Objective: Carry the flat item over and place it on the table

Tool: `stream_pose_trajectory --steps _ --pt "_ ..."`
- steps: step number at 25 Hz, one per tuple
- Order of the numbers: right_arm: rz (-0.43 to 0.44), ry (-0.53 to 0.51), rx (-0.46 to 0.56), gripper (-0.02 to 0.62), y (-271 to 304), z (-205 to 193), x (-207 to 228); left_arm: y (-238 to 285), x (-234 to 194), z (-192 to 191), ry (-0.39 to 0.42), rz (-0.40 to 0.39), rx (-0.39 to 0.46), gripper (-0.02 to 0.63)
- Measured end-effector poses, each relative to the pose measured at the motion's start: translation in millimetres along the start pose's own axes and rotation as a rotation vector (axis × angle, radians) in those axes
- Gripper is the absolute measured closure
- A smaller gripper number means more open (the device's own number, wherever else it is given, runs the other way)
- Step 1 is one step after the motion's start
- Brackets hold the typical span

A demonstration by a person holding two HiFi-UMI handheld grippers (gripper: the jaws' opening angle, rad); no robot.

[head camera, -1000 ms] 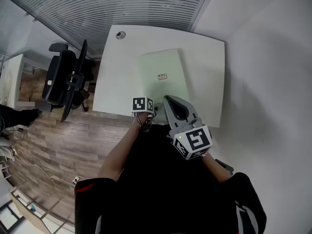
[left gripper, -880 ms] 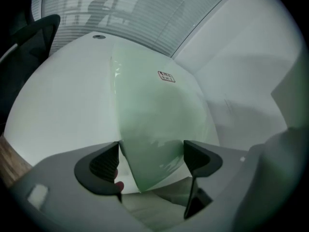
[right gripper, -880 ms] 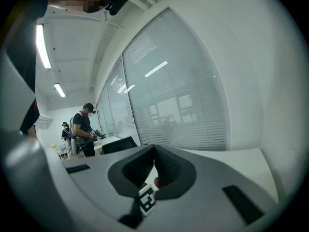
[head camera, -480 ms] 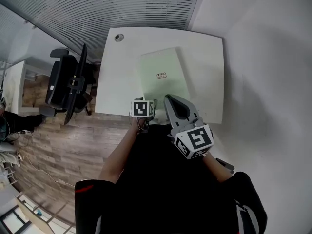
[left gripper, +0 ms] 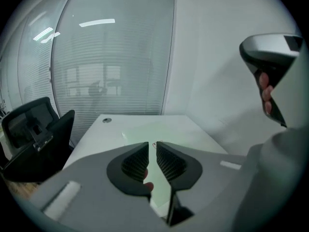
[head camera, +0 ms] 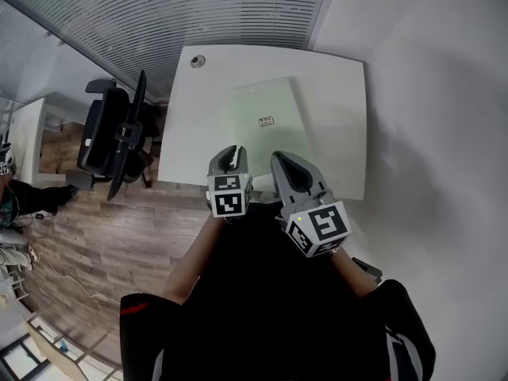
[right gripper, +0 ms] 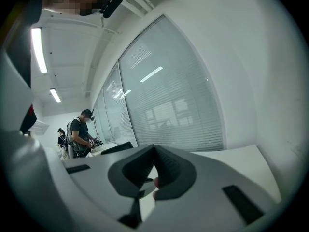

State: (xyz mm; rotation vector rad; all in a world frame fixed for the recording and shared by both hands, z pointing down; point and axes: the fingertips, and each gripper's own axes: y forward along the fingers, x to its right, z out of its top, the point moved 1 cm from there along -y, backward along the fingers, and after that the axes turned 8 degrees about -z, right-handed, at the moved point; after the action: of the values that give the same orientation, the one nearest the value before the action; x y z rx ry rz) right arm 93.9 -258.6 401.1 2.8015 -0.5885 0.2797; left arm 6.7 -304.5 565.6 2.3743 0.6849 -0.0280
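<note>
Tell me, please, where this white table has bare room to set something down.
Bare strips of table flank the pale green sheet: a wide one on its left, from the cable grommet to the near edge, another on its right. The near edge is crowded: the left tool and right tool hover there, the left tool's jaws closing on nothing.

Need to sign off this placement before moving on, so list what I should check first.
1. Flat item lies flat on the table: ok.
2. Its near edge fully on the tabletop: cannot tell, the grippers cover it.
3. Left gripper free of the item: ok, jaws closing with nothing between them.
4. Right gripper empty: ok, jaws together.
5. Office chair apart from both grippers: ok.
</note>
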Motion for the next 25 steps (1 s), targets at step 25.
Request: stream_pose_trajectory --steps 25 --pt "-0.082 -0.006 0.076 0.594 -13 10 5 -116 56 99 0.113 -0.016 0.514 0.600"
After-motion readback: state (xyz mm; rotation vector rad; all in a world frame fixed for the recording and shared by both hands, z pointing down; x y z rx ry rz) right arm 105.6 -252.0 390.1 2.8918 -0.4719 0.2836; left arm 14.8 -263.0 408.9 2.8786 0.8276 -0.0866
